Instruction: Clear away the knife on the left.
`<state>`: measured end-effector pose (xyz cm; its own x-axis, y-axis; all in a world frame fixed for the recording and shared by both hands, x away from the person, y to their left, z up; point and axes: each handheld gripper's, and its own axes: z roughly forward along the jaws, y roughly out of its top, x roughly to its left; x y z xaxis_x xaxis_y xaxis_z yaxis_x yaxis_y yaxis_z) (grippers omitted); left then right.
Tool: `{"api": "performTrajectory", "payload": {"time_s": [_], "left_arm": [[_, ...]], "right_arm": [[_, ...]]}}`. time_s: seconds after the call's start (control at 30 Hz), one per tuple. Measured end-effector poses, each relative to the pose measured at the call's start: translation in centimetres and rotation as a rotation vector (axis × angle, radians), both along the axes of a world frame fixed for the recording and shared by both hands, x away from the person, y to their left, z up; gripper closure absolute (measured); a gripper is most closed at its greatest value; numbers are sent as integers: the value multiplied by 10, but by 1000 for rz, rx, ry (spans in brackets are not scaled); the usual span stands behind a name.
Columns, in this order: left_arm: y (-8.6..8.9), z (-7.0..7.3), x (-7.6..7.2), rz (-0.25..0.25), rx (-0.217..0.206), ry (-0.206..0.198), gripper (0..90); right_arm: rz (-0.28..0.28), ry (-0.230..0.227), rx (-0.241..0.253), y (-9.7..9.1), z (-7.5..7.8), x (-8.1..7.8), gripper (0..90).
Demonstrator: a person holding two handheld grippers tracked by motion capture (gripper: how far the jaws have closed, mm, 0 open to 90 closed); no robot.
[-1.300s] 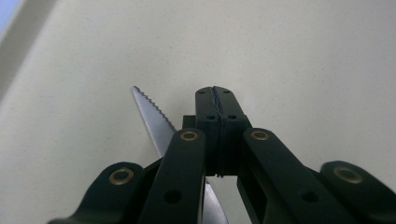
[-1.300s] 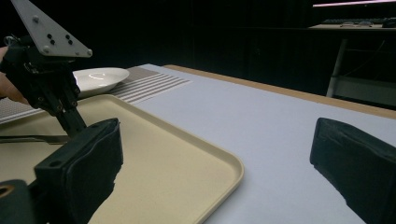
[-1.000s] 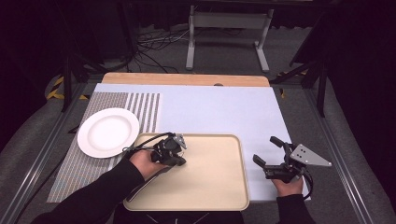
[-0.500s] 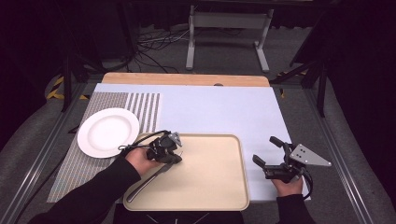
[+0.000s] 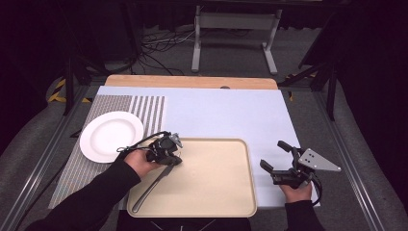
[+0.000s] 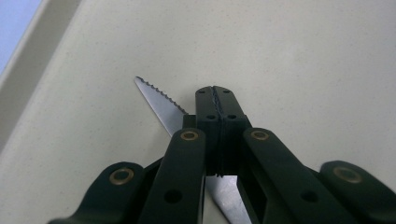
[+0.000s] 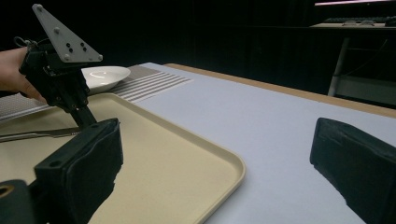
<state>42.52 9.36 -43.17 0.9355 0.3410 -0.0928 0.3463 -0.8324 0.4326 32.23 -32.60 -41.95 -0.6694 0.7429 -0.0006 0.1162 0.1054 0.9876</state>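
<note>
Firmly clamped jaws on knife point(image 6: 161, 105).

Overhead, facing forward and down; left gripper view close above the tray point(image 6: 289, 60); right low, leftward; tray point(image 7: 187, 140) shared.

Both tongs are black plastic w/ brass-coloured rivets on the links. Left tongs point(image 6: 215, 100) have ridged pads. Right tongs point(image 5: 275, 155) carry a grey three-cornered plate w/ small holes; black cable trails off. Person wears black sleeves point(image 5: 91, 197).
</note>
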Motion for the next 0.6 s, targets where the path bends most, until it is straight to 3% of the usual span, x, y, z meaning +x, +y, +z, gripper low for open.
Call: {"api": "performTrajectory", "payload": {"time_s": [0.6], "left_arm": [[20,1,6,40,24,-5,900]], "right_arm": [[-2,1,-4,1,0,0,32]]}}
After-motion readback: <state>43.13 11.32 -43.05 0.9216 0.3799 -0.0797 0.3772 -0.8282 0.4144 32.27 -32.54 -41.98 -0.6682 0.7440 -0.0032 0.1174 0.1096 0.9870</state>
